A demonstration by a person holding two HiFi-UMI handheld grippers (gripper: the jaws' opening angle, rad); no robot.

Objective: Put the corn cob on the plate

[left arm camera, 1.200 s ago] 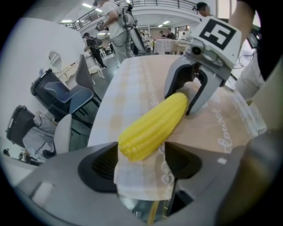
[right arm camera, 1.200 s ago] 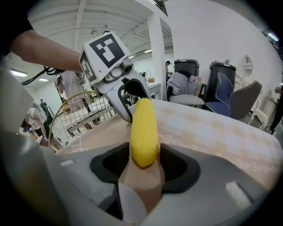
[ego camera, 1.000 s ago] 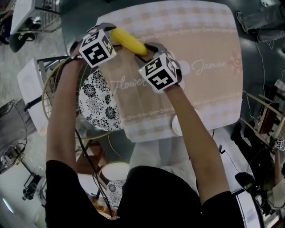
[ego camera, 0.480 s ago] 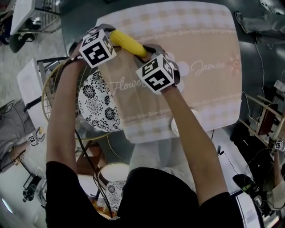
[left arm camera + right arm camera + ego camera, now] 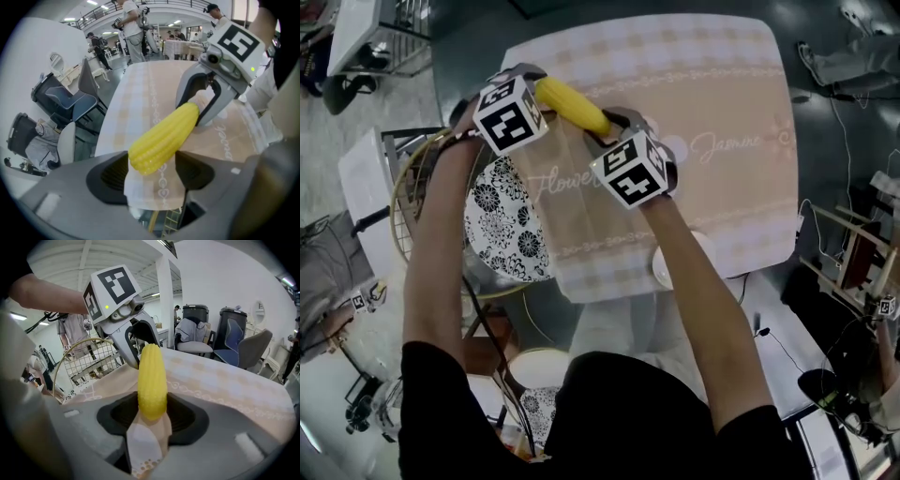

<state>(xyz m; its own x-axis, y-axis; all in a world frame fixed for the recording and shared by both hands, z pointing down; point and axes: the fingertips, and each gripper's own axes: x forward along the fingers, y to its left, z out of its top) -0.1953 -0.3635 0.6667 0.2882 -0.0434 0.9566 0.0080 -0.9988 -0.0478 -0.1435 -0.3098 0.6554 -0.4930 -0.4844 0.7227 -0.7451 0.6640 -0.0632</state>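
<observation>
The yellow corn cob point(image 5: 572, 103) is held above the pink tablecloth point(image 5: 712, 84), between both grippers. My left gripper point(image 5: 539, 86) is shut on its left end; in the left gripper view the cob point(image 5: 161, 140) sits between the jaws of that gripper point(image 5: 150, 168). My right gripper point(image 5: 605, 127) is shut on the other end, and the cob point(image 5: 152, 380) stands up from this gripper point(image 5: 152, 416). The black-and-white flowered plate point(image 5: 502, 220) lies to the left, under my left arm, partly covered by the cloth's edge.
A gold wire basket point(image 5: 403, 187) rings the plate beside the table's left edge. A white round dish point(image 5: 680, 267) sits at the table's near edge by my right forearm. Chairs point(image 5: 70, 103) and people stand beyond the table.
Both grippers and the corn cob stay nearly where they were, with the right gripper edged slightly closer along the cob. The head view has shifted a little.
</observation>
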